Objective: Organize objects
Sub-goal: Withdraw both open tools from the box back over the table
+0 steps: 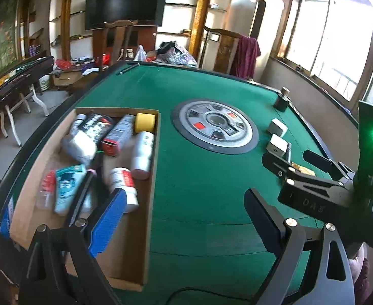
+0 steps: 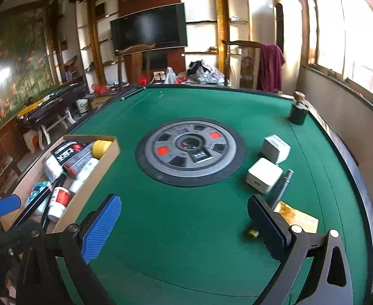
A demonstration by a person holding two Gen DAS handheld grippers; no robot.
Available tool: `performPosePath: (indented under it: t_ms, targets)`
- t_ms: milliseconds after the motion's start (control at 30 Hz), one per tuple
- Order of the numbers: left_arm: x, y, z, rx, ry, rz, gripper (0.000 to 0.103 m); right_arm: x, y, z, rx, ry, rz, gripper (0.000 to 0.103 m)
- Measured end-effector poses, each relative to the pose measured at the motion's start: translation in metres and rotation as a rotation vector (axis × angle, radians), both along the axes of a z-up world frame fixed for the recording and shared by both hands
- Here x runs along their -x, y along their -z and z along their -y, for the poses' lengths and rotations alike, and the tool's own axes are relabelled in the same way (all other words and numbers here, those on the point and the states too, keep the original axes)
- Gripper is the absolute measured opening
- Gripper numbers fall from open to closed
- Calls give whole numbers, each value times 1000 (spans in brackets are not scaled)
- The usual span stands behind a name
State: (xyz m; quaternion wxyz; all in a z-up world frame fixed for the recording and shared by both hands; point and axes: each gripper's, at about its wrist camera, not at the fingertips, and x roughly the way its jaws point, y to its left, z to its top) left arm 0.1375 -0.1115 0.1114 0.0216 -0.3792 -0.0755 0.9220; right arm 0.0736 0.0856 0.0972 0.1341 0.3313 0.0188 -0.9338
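Shallow cardboard box (image 1: 150, 167) on the green felt, crowded: yellow tape roll (image 1: 145, 122) in far corner, white bottles (image 1: 143, 152) lying flat, red-labelled jar (image 1: 124, 185), teal packet (image 1: 68, 188). Well apart across the table: two white cubes (image 2: 263, 175), gold packet (image 2: 296, 218), dark pen (image 2: 281, 185).
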Motion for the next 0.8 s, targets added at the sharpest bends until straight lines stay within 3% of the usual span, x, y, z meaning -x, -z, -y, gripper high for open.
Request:
performPosePath:
  t_ms: [333, 800]
  targets:
    - [13, 12, -25, 12, 38, 59, 93, 14, 12, -25, 44, 36, 42, 102]
    - [24, 23, -33, 3, 59, 96, 93, 20, 23, -25, 26, 32, 86, 102]
